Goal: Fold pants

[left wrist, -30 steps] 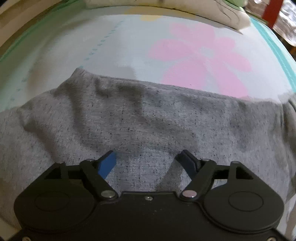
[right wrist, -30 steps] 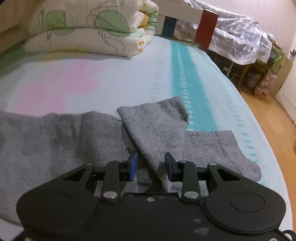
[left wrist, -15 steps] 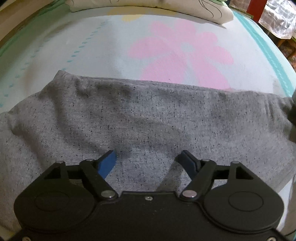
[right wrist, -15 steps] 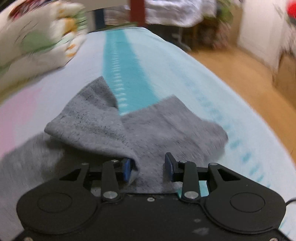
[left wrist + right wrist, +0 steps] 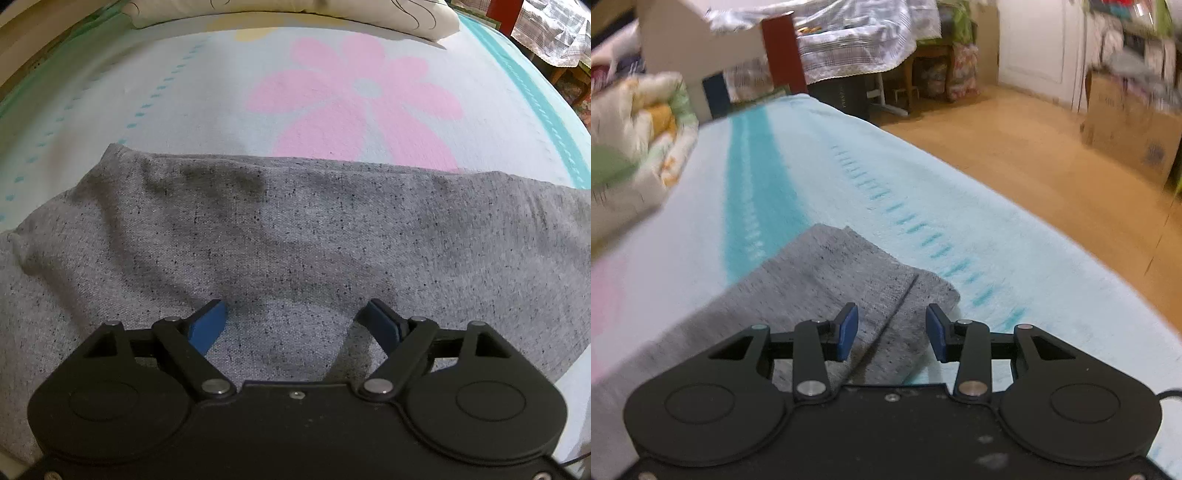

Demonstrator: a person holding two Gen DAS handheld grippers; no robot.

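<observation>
Pants (image 5: 295, 229) of speckled grey knit lie flat across the bed (image 5: 184, 92), whose pale woven cover carries a pink flower and teal stripes. A second ago one leg lay crumpled over the other; now both legs (image 5: 849, 273) rest stacked and smooth. The left hand-held gripper (image 5: 297, 317) and right hand-held gripper (image 5: 891, 332) are both opening, blue pads apart above the cloth, gripping nothing.

surface: bed (image 5: 827, 155), flower-print sheet | on it: grey pants (image 5: 295, 236) spread flat; folded quilt (image 5: 635, 140) at far end
</observation>
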